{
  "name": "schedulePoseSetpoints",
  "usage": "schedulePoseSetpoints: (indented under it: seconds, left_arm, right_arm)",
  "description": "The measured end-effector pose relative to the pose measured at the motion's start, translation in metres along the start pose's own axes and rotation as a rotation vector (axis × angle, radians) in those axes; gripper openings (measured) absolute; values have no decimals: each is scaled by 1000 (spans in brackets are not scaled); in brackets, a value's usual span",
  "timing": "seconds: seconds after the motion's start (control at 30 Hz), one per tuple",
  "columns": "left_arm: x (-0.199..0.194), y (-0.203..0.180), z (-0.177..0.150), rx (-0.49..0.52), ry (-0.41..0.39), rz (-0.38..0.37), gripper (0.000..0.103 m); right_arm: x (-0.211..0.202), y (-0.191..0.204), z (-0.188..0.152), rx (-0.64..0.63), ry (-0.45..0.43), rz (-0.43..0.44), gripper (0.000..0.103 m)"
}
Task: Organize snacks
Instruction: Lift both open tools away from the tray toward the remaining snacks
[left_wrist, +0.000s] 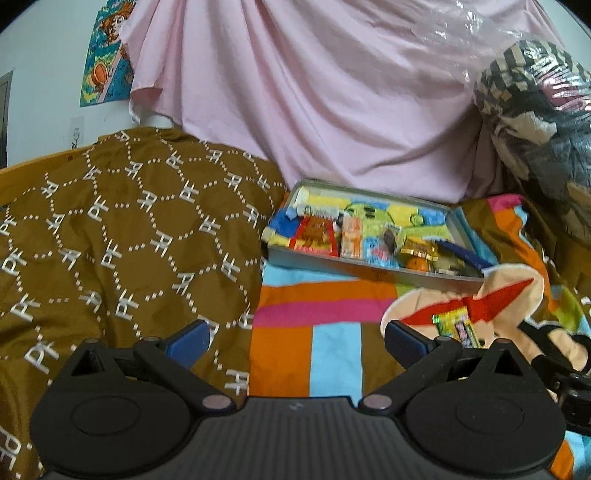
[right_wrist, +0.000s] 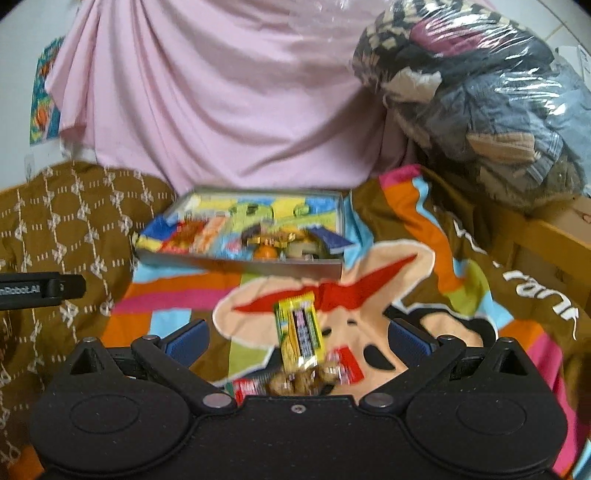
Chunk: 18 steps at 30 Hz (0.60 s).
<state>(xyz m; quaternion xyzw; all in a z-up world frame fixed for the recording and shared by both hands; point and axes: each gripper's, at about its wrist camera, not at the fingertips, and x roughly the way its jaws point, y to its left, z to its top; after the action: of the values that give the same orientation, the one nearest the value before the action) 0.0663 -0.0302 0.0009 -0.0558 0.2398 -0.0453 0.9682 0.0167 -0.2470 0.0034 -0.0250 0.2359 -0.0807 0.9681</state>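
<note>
Now: two grippers, left (left_wrist: 295, 339) and right (right_wrist: 295, 338), both spread, empty; one yellow packet (right_wrist: 300, 338) lower centre; one tray (right_wrist: 240, 263) above.

Each black gripper (left_wrist: 295, 338) (right_wrist: 297, 338) has blue finger pads (left_wrist: 190, 338), round housings and silver pivot screws.

Your shallow grey tray (right_wrist: 236, 264) of bright snack packets sits at the blanket's far edge; nearer you, a yellow-green wrapped packet (right_wrist: 299, 339) lies flat beside a red-wrapped one (right_wrist: 347, 365).
</note>
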Motion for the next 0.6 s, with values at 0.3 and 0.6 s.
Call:
schedulePoseSetpoints:
  seconds: [0.3, 0.6]
  left_arm:
    - [1, 6, -19, 23, 87, 30, 103]
    - [8, -2, -31, 98, 139, 41, 103]
  right_arm:
    - [11, 12, -7, -67, 94, -43, 102]
    - [21, 14, -10, -80, 149, -38, 102]
